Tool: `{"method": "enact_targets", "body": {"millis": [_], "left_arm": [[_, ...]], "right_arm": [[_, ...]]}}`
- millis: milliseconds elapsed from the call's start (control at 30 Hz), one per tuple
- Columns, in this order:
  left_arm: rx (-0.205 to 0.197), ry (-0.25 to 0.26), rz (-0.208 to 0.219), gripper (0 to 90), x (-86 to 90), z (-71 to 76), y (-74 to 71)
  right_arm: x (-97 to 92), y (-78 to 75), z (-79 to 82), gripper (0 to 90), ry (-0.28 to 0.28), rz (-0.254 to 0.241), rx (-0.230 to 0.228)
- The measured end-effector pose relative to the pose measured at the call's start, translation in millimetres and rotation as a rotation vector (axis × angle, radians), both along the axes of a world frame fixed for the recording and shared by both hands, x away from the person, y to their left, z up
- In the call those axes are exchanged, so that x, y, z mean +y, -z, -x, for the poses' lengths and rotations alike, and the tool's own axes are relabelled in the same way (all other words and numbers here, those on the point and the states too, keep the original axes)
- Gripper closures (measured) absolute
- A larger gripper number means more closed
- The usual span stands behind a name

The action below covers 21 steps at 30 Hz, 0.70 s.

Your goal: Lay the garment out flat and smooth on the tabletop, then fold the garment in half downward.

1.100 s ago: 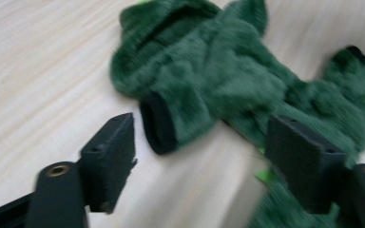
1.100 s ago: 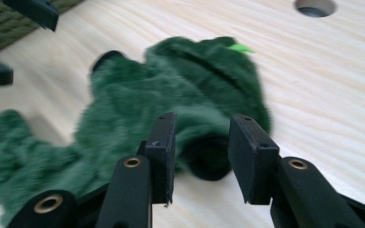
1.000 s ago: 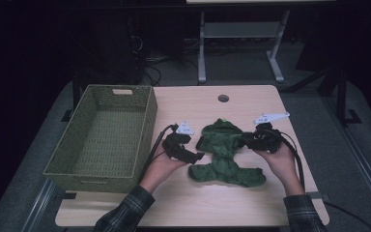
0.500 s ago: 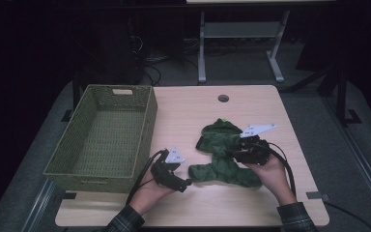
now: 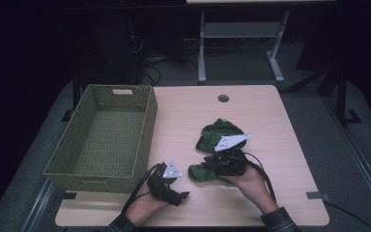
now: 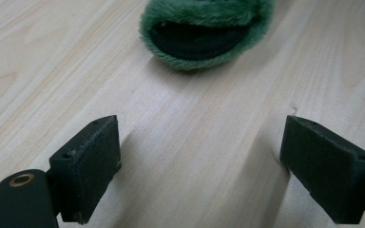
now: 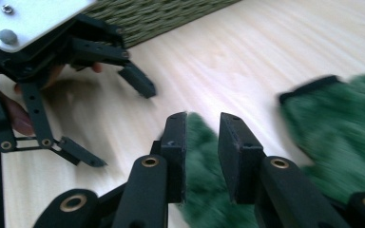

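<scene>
— gloves, green and fuzzy: two of them on the table (image 5: 270,121). one fuzzy green glove (image 5: 221,134) lies just past the right gripper (image 5: 213,164), the other green glove (image 5: 204,172) is right at its jaws.

— is it held?

— from the right gripper view, the jaws have just been closing and stand narrow, with a fold of that green pile (image 7: 202,156) between the two pads. they look pressed on it, so i'd call it gripped. the second glove (image 7: 347,123) sits off to the right of those jaws, apart from them.

— and the other hand?

— left gripper (image 5: 182,195) is low over the bare wood, jaws spread as wide as they go, having just been opening. nothing between them. in the left gripper view you see tabletop between the pads (image 6: 88,164), and a glove's cuff (image 6: 204,33), dark lining showing, ahead of the jaws and well clear of them.

— anything else near?

— woven basket (image 5: 142,145), off to the far side of the left gripper from the gloves. in the right gripper view its wall (image 7: 171,16) shows beyond the left gripper (image 7: 123,121), whose fingers stand splayed.
</scene>
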<state>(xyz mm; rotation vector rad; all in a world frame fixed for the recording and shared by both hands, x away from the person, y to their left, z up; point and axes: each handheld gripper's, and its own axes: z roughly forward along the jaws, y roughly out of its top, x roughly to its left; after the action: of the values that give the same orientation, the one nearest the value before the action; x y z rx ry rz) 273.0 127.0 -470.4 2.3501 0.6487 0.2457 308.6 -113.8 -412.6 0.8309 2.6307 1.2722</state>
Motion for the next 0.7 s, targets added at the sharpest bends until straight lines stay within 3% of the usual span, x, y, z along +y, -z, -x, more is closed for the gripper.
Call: {"method": "enact_targets", "body": {"millis": [133,500,700], "left_arm": [[-0.029,0.019,0.059,12.5,5.1,1.1,5.4],[-0.04,0.012,0.074,12.5,5.1,2.0,7.2],[-0.043,0.017,0.067,12.4,5.6,1.5,6.9]], "right_arm": [[17.0,5.3,4.8,72.3,-0.031,0.023,0.011],[42.4,27.3,7.9,71.8,-0.066,0.108,0.026],[53.7,45.5,9.1,72.1,-0.076,0.203,-0.005]]}}
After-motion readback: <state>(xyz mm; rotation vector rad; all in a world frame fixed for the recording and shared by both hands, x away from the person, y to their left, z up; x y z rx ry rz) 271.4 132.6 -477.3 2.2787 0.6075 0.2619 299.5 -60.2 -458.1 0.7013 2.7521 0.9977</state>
